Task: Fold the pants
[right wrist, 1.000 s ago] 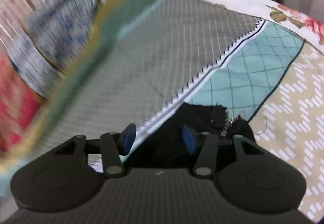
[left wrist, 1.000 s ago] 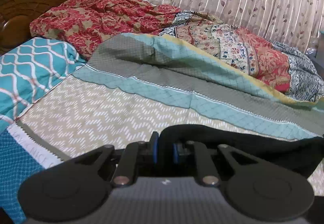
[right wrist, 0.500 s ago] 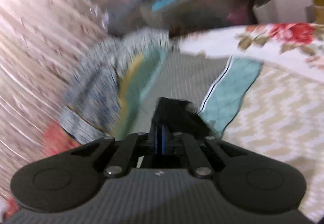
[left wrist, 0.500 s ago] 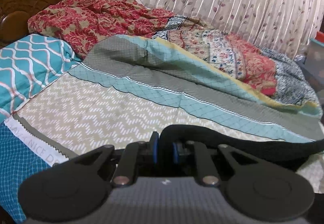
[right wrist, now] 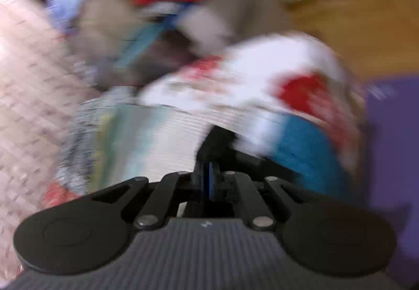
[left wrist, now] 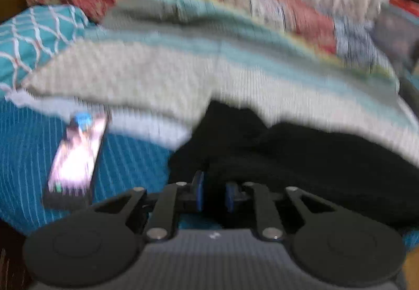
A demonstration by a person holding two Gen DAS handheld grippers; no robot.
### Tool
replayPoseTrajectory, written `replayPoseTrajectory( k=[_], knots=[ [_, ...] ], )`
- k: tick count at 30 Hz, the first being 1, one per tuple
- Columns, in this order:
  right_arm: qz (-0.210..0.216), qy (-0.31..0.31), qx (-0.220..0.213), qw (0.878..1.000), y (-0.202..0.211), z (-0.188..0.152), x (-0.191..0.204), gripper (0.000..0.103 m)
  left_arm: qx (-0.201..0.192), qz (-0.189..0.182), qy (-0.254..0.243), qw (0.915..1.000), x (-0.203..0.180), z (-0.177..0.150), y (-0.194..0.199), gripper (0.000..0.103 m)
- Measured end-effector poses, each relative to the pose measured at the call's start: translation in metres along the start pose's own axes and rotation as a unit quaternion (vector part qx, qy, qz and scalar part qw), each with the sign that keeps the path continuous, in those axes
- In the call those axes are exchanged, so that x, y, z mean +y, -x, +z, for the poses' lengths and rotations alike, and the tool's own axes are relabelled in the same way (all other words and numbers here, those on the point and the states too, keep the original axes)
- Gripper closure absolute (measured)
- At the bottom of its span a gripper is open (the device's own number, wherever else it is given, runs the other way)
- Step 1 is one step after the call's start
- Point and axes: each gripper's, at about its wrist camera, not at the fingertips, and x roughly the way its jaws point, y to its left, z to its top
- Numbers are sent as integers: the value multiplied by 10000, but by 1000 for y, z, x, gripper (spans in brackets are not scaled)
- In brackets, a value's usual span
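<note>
Two views: we log both as blurred, so fine detail is lost.
Left gripper: we see it angled down over the bed, blue pads standing a little apart, jaws opening; black cloth fills the gap between them, but we see no pad pressing on it.
Right gripper: we see it angled down, pads clenched together, a dark tuft of cloth rising from their tips.
Pants: black, bunched on the bedspread just ahead of the left fingers and running off to the right; in the right view we take the pinched dark cloth for part of them.
Phone: lit screen, lying on the teal part of the bedspread, left of the pants and apart from them.
Pillow: teal with white lattice, far left.
Writing: we can read none; screen and fabrics are too smeared.
</note>
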Motion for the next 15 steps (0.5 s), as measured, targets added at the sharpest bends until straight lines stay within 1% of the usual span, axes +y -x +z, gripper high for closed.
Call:
replayPoseTrajectory(
  k=[1, 2, 3, 4, 5, 6, 7, 8, 9, 10, 11, 12, 13, 14, 15],
  knots=[
    [-203, -186, 53, 9996, -1, -6, -16, 92, 116, 126, -102, 9998, -1, -10, -4, 74],
    [-457, -364, 70, 9983, -2, -12, -30, 88, 164, 244, -146, 9995, 0, -17, -5, 63],
    [-801, -534, -31, 9953, 1, -16, -38, 70, 162, 262, -129, 9994, 2, -22, -3, 61],
    [-1106, -733, -197, 9910, 6, -20, -46, 59, 141, 206, -67, 9997, 5, -23, 2, 61],
    [-1237, -895, -374, 9876, 11, -22, -50, 55, 103, 113, 19, 9999, 9, -22, 8, 60],
    [-1270, -1004, -614, 9849, 19, -25, -51, 55, 64, 32, 85, 9999, 14, -21, 13, 57],
    [-1205, -938, -779, 9852, 25, -26, -46, 55, 27, -80, 169, 9998, 18, -20, 19, 54],
    [-1083, -699, -877, 9878, 30, -27, -35, 55, -16, -277, 304, 9992, 25, -19, 27, 49],
    [-961, -432, -902, 9903, 33, -30, -24, 55, -59, -472, 427, 9980, 31, -17, 33, 46],
    [-806, -147, -904, 9925, 36, -33, -11, 55, -150, -623, 531, 9965, 34, -16, 39, 45],
    [-625, 135, -886, 9940, 39, -36, 3, 55, -278, -695, 610, 9953, 39, -14, 45, 41],
    [-405, 461, -835, 9946, 41, -44, 19, 55, -441, -646, 673, 9947, 45, -10, 49, 33],
    [-199, 734, -756, 9942, 44, -50, 30, 55, -604, -528, 732, 9941, 50, -6, 51, 28],
    [101, 1128, -583, 9919, 44, -63, 50, 55, -735, -406, 818, 9931, 56, 1, 51, 22],
    [327, 1450, -387, 9881, 41, -74, 65, 55, -808, -328, 937, 9918, 63, 8, 49, 22]
  ],
)
